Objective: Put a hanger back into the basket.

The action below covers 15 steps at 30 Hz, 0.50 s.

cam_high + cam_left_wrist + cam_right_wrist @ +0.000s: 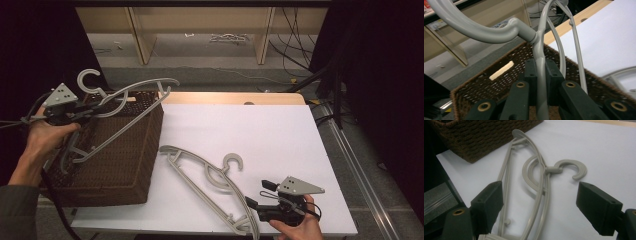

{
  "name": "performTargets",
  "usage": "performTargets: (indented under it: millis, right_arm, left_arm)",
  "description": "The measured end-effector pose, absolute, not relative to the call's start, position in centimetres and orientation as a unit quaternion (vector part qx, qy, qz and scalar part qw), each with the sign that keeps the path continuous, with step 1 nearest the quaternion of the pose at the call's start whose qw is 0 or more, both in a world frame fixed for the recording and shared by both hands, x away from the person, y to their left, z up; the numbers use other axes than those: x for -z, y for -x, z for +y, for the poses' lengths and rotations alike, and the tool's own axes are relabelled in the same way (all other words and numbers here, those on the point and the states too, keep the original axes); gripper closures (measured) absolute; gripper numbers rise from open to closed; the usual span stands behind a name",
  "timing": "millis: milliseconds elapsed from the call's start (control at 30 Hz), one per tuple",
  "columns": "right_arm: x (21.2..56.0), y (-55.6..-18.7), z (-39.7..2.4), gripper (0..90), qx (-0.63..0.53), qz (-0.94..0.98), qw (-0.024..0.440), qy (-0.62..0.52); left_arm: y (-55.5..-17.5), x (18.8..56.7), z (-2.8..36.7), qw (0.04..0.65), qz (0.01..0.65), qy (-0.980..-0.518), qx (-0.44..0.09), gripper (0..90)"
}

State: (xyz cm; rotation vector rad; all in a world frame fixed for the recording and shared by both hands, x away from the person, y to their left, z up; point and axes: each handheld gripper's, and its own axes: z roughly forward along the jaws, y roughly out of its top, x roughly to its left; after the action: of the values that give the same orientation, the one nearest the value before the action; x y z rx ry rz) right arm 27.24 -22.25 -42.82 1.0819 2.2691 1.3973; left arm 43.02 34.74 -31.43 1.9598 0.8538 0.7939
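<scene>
Over the wicker basket, a grey hanger pinched in the left gripper's jaws.

Between the left gripper's (541, 82) pads, the held hanger (127, 97) is clamped on its thin arm just below the hook's neck, with nothing slack in the grip. It looks light, stiff and smooth, likely to slip or swing if held far from that neck, so a hold near the neck suits it. It hangs above the wicker basket (107, 170), tilted, its hook toward the basket's far left corner. The left hand (42, 137) comes in over the basket's left rim, forearm low. To the basket's right, the second hanger (212, 187) lies flat on the white table (280, 140); the right gripper (540, 205) rests low, jaws spread wide astride its frame, not touching.
</scene>
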Motion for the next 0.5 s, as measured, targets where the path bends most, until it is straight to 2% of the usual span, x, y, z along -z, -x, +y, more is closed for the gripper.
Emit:
performTargets:
  millis: [500]
  right_arm:
    - [43.2,-27.6,-22.5,21.5,-0.481,0.779,0.134,-0.379]
  left_arm:
    - [-42.6,34.6,38.4,0.405,0.383,-0.766,-0.32,82.0]
